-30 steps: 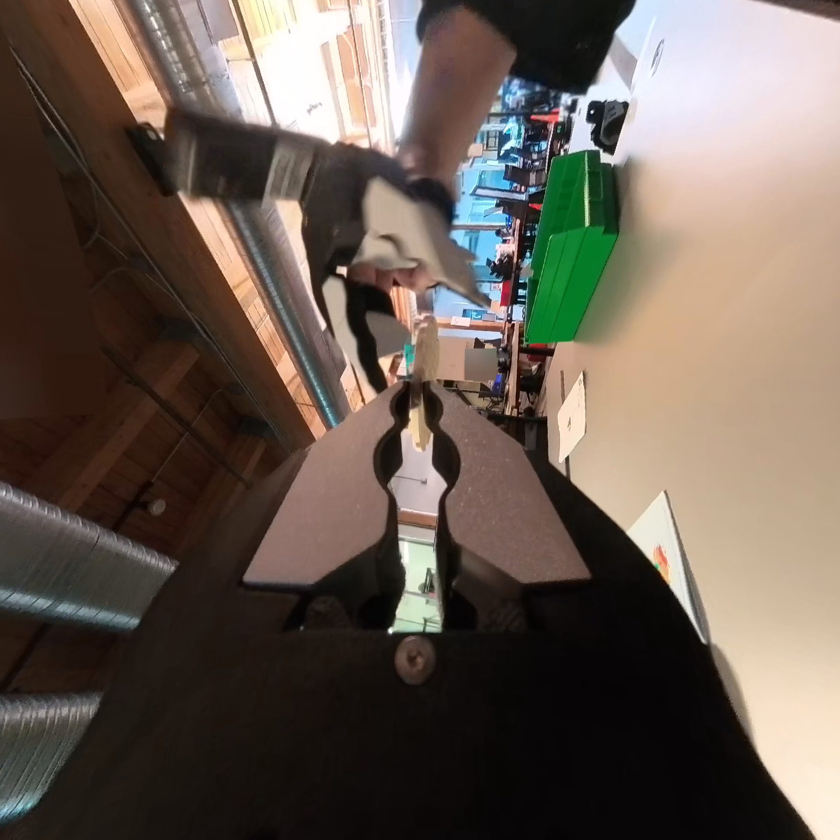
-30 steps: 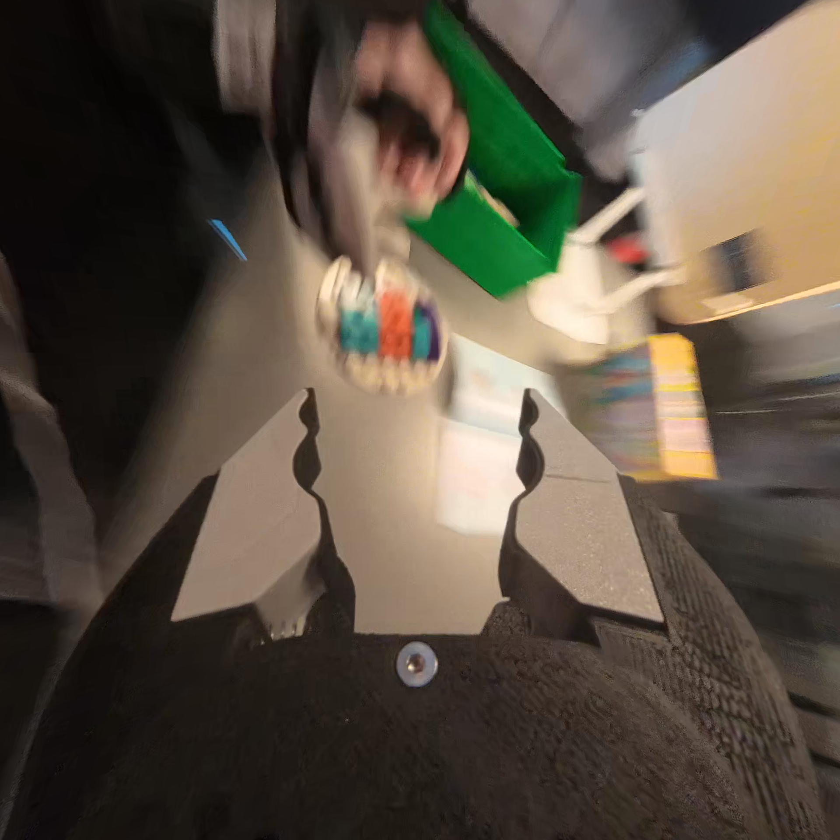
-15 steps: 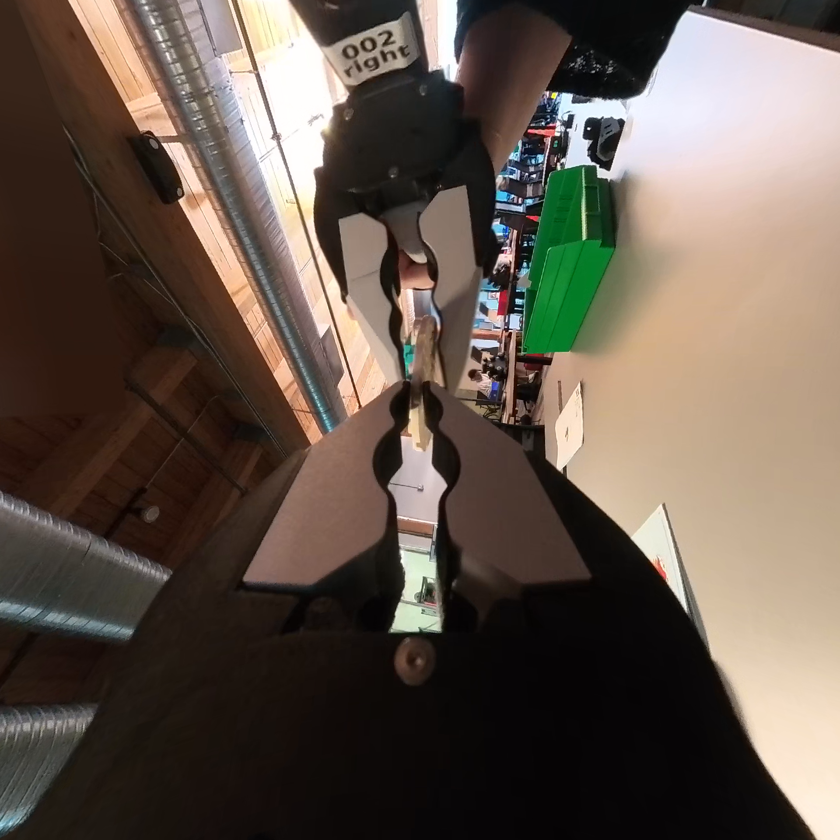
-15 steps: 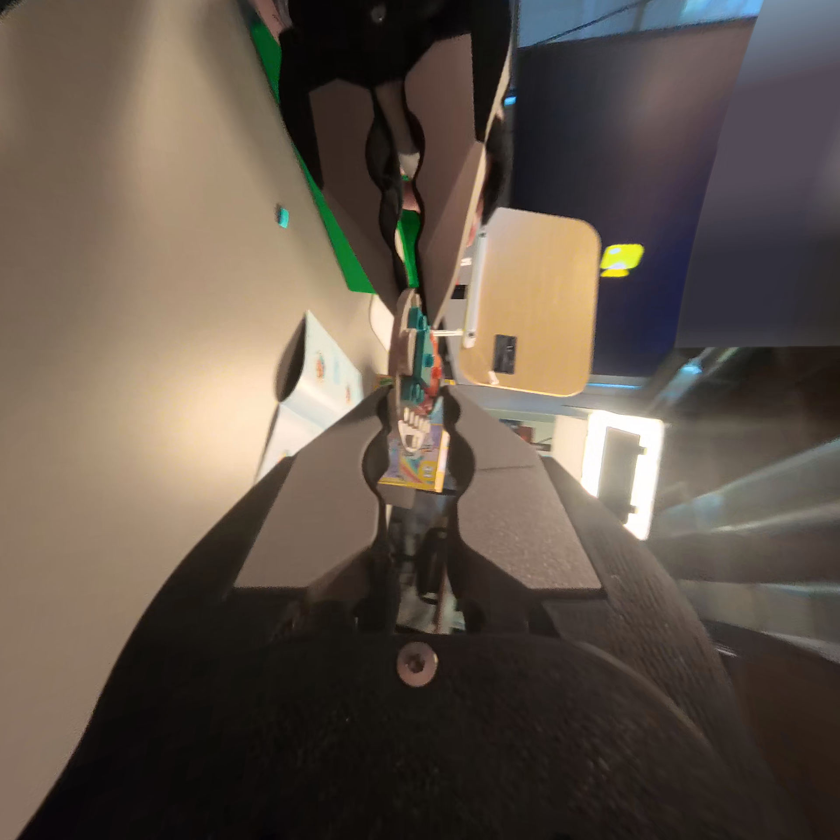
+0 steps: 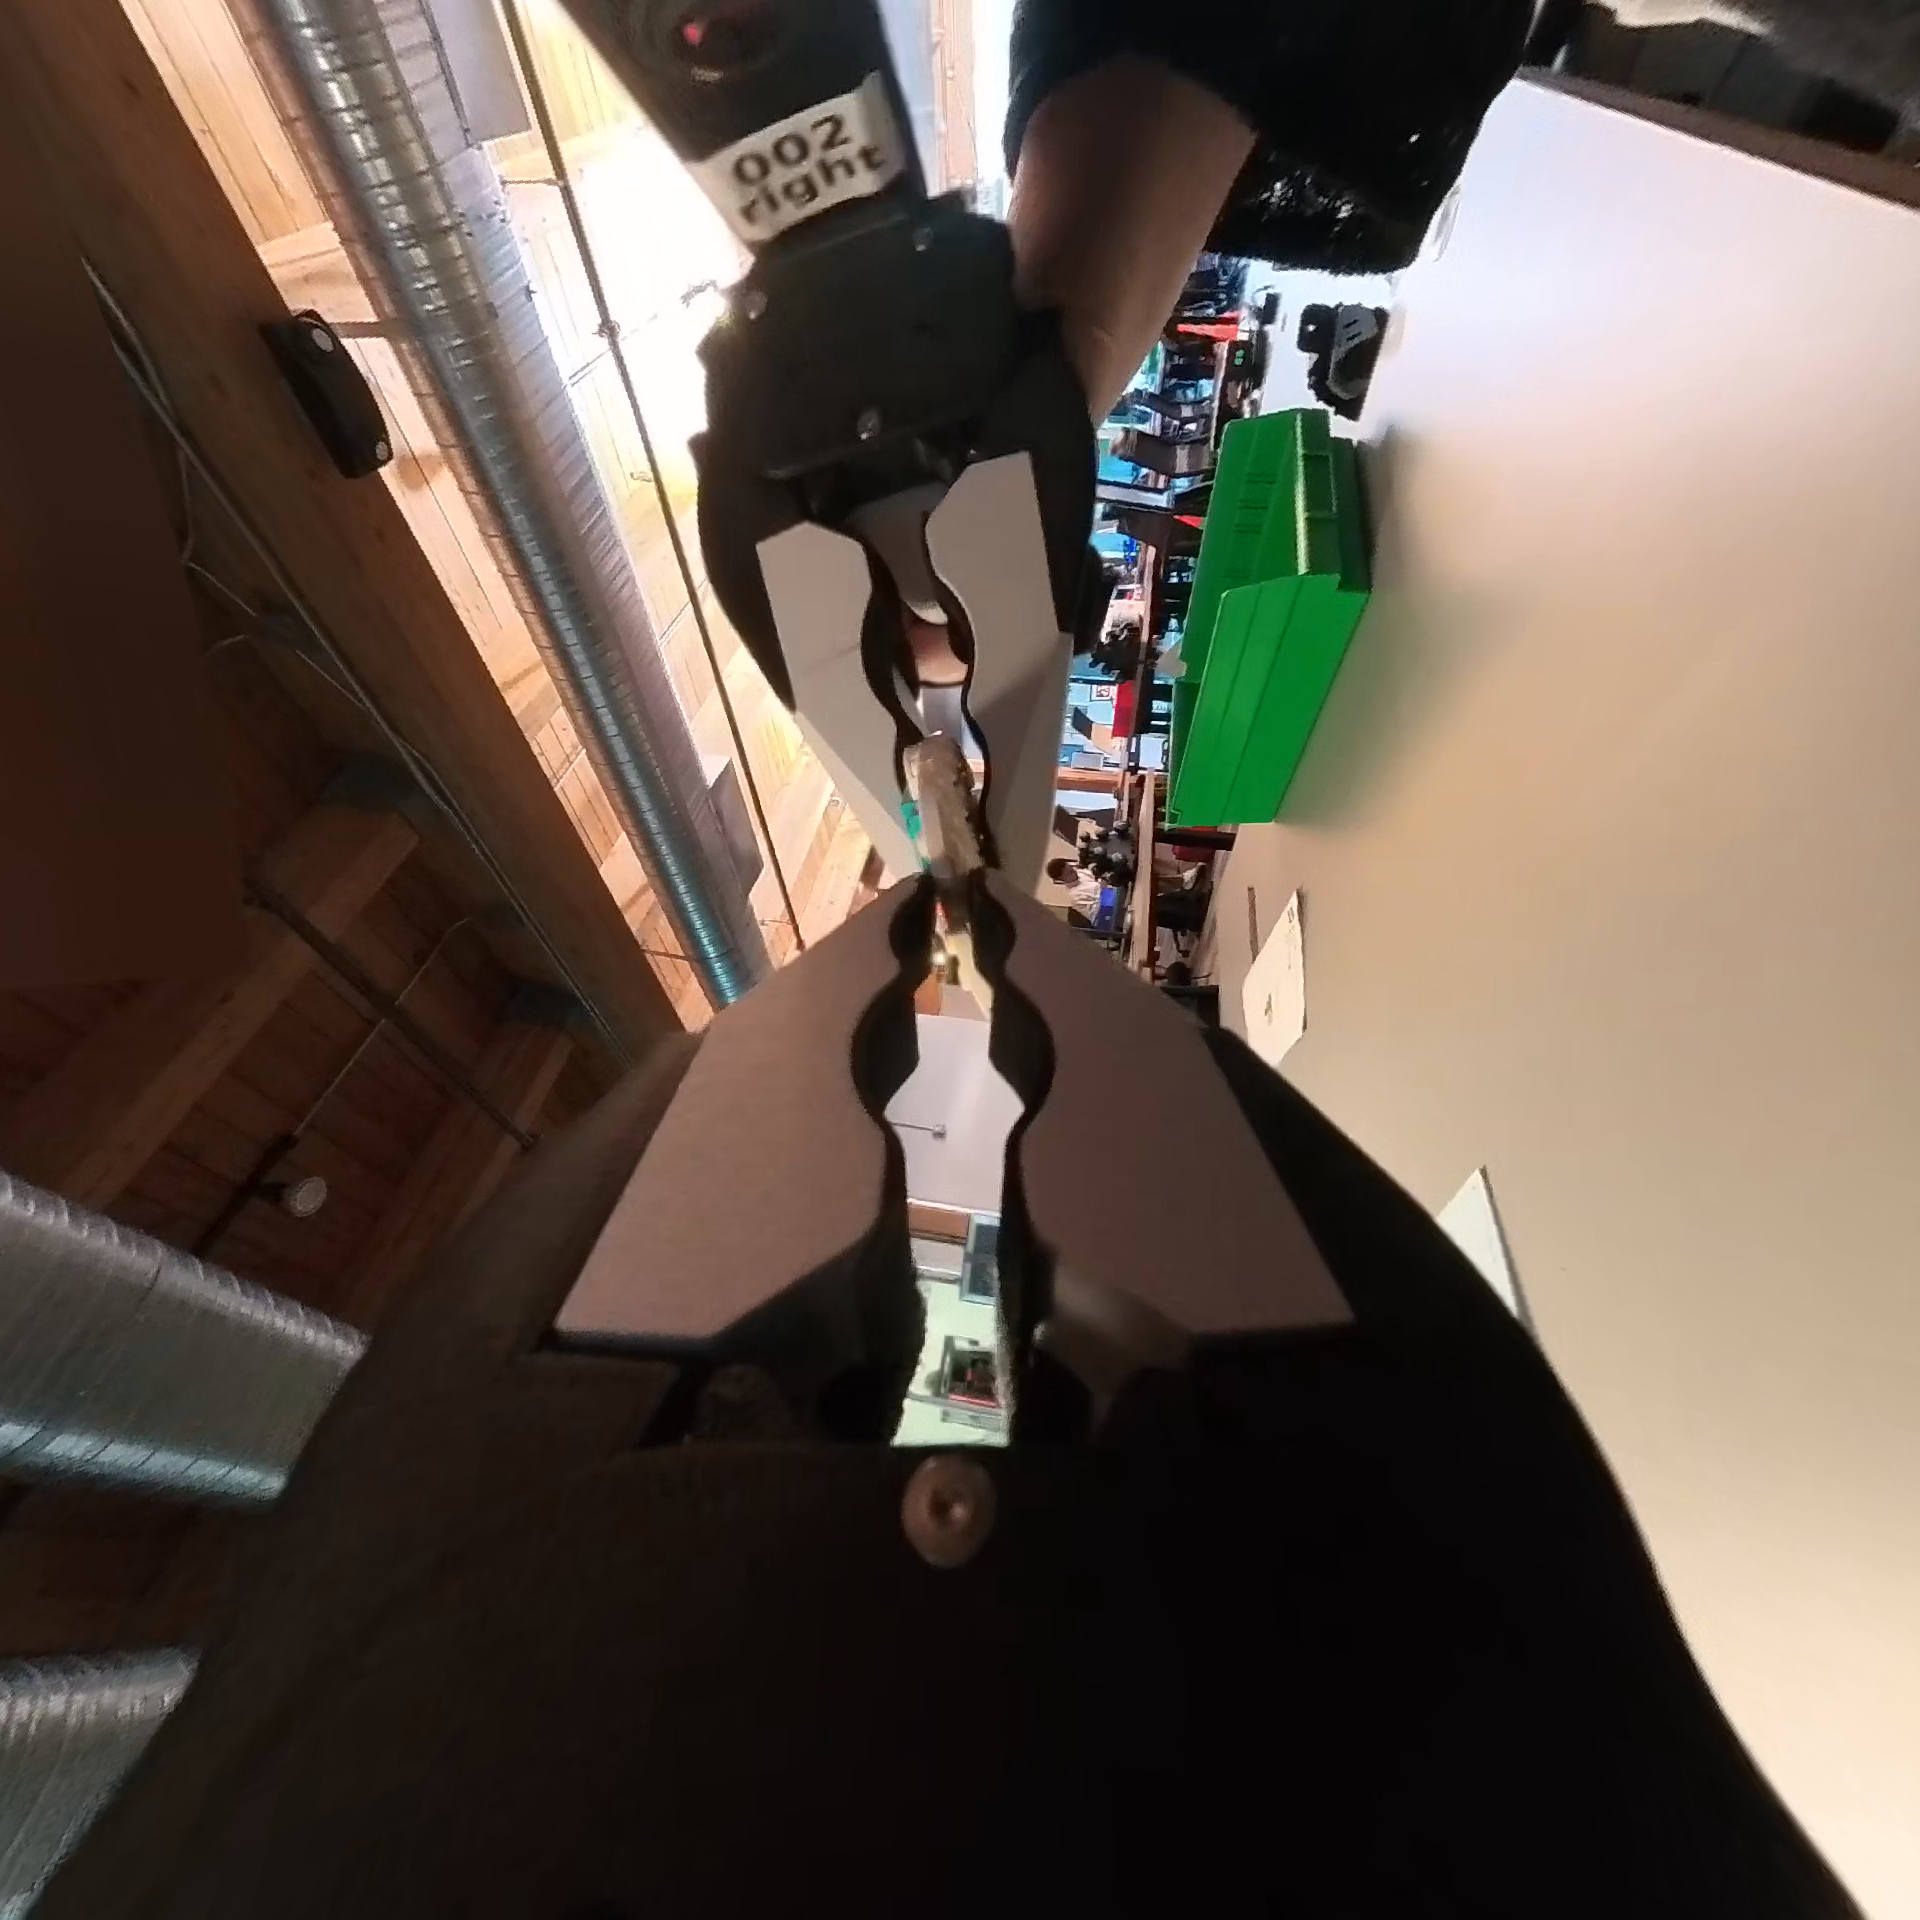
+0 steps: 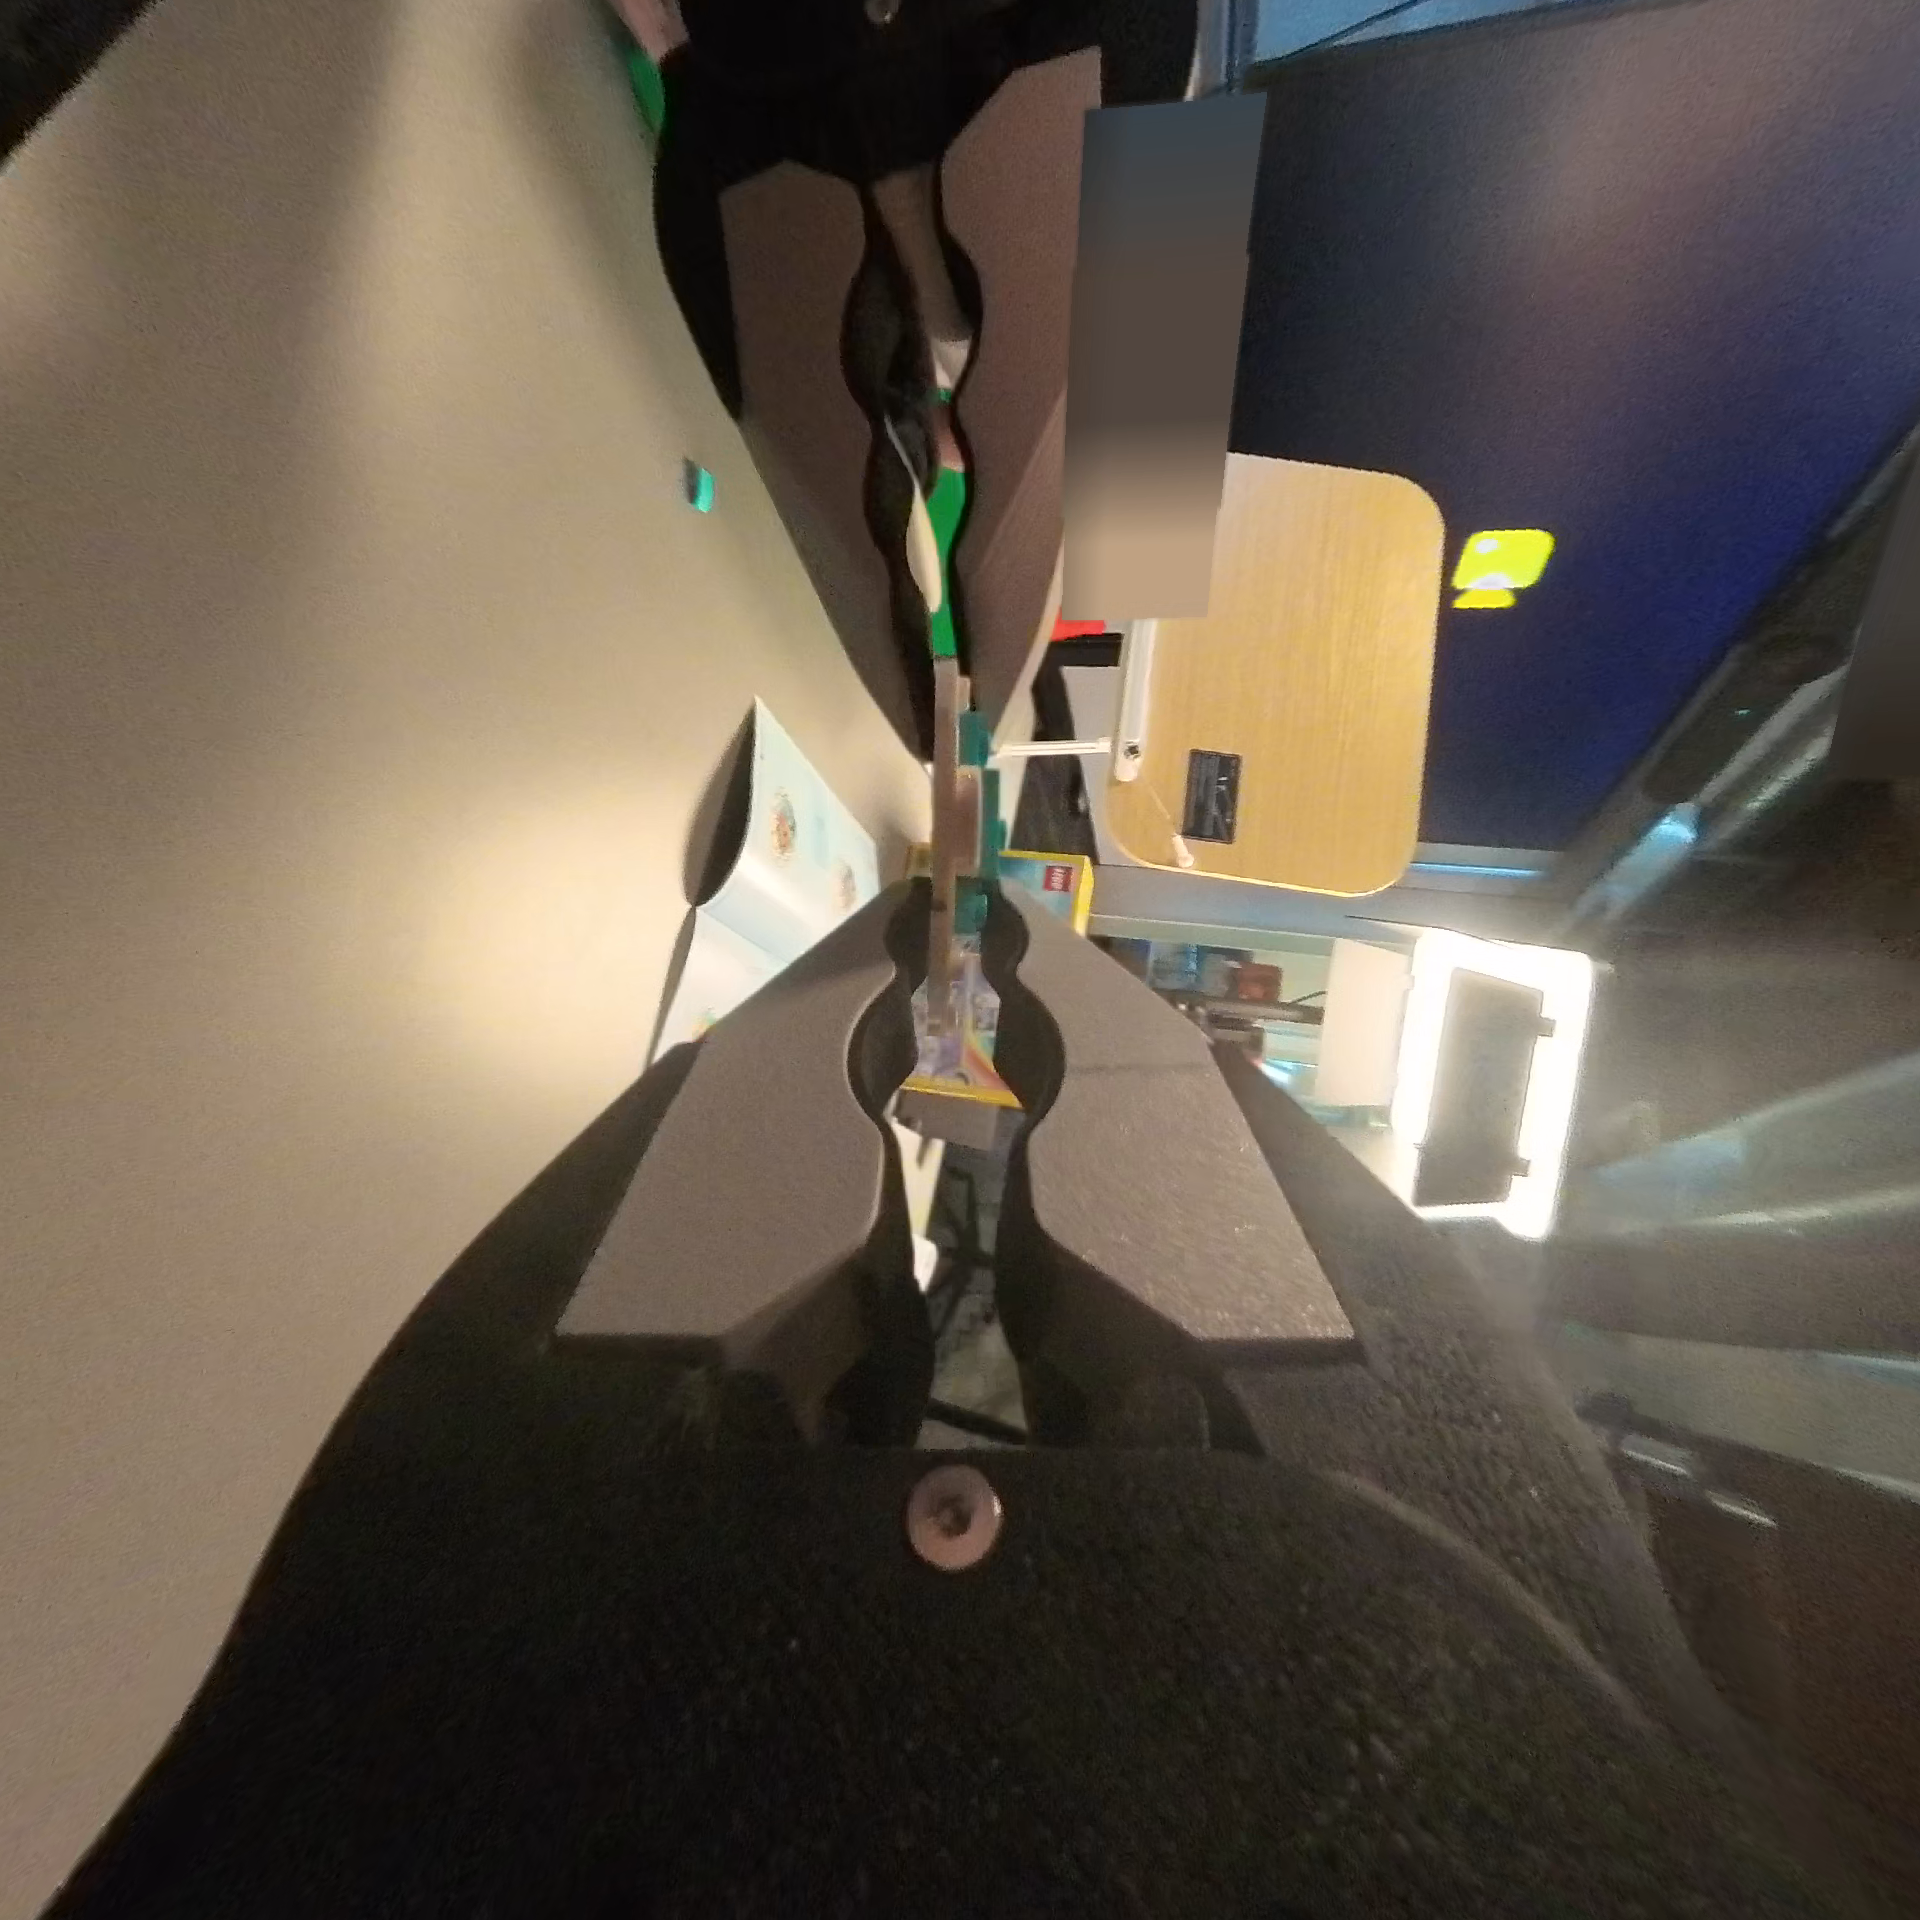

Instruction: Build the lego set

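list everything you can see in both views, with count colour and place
lego piece: 1, flat grey plate with teal bricks, held edge-on in the air between both grippers
green bin: 1, on the white table, far side
instruction booklet: 1, pale blue, open on the table
lego box: 1, yellow-edged, behind the piece
paper sheet: 1, white, on the table
black object: 1, far table end
ducts: silver, on wooden ceiling
left gripper: 1, black, shut on piece
right gripper: 1, black, shut on piece

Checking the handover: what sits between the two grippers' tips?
The lego plate, edge-on, bridges left gripper and right gripper; both wrist views show it.
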`<state>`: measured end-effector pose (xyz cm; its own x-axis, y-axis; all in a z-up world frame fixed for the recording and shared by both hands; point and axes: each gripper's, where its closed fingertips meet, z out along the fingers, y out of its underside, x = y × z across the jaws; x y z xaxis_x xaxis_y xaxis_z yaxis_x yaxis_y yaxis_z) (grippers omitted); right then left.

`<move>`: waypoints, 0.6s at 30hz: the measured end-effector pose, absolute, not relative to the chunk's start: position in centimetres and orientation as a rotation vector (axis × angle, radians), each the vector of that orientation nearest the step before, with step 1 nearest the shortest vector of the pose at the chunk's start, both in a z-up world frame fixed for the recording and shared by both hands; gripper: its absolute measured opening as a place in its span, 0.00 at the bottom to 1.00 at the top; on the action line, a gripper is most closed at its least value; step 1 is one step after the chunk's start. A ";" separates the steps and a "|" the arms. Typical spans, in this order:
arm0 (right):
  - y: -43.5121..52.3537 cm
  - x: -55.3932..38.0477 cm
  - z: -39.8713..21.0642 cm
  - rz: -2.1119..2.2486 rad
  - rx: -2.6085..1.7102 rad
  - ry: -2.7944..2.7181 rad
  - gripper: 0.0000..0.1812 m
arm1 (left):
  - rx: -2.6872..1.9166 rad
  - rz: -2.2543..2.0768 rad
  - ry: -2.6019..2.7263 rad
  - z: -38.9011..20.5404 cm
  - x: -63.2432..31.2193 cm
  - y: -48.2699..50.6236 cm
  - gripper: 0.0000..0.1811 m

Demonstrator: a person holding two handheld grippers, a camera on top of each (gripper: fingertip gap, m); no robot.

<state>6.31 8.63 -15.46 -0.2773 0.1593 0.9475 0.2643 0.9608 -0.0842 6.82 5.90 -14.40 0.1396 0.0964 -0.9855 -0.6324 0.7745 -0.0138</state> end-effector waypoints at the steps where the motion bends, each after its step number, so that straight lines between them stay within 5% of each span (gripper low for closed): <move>1: 8.6 6.3 -15.5 -0.082 -0.316 -1.866 0.04 | -0.487 0.551 1.336 -14.4 6.8 5.7 0.03; 7: 9.1 6.0 -15.5 -0.040 -0.349 -1.834 0.05 | -0.620 0.402 1.307 -14.3 6.9 6.3 0.03; 12: 9.6 5.9 -15.1 -0.106 -0.327 -1.807 0.04 | -0.743 0.422 1.274 -14.7 6.4 8.1 0.16; 18: 9.6 5.8 -14.6 -0.171 -0.283 -1.788 0.04 | -0.738 0.543 1.218 -14.3 6.0 9.2 0.04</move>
<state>5.78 9.61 -14.63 -0.2147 0.0988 0.9717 0.2817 0.9589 -0.0353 6.03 9.21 -14.32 0.2702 -0.0132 -0.9627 -0.7244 0.6558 -0.2123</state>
